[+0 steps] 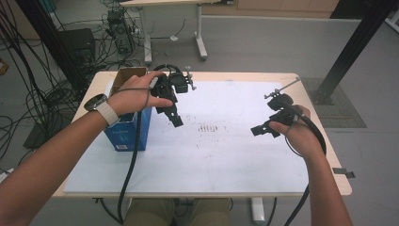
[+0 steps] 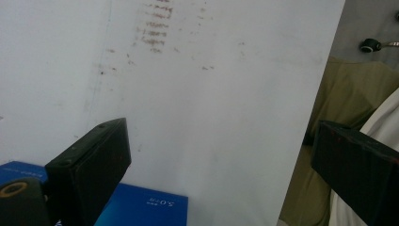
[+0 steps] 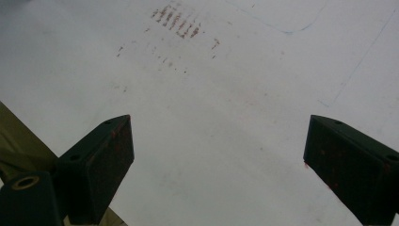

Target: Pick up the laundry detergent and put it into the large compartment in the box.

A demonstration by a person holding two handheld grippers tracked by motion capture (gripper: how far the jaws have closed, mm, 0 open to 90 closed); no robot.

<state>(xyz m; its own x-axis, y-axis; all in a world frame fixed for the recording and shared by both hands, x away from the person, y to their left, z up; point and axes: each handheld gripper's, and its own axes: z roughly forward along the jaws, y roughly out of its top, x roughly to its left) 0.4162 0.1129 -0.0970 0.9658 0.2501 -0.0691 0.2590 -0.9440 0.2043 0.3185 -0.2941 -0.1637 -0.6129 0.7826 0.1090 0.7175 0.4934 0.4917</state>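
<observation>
Grey flooring with a tangle of black cables at the left and further desk legs behind frames a pale wooden table (image 1: 324,155) whose top is covered almost wholly by a white sheet (image 1: 221,155). At the middle of that sheet lies a patch of small brownish marks (image 1: 210,128), seen again in the left gripper view (image 2: 155,28) and in the right gripper view (image 3: 176,21). At the table's left side stands an open blue box (image 1: 123,134) with brown cardboard flaps at its top; its blue face with white lettering appears at the bottom of the left gripper view (image 2: 141,207). The left gripper (image 1: 174,117) is held by the left hand (image 1: 134,96) (a pale-strapped watch sits on that wrist) just beside the box's upper right corner, its jaws pointing down toward the sheet; the left gripper view shows its two black jaws spread wide with nothing between them, white sheet beneath and olive-clad legs of the person past the table edge. The right gripper (image 1: 261,129), gripped by the right hand (image 1: 299,134), hovers over the right part of the sheet, well apart from the box, pointing left toward the marks; its jaws likewise stand wide and empty over bare sheet. Black cables trail from both grippers toward the near edge.
</observation>
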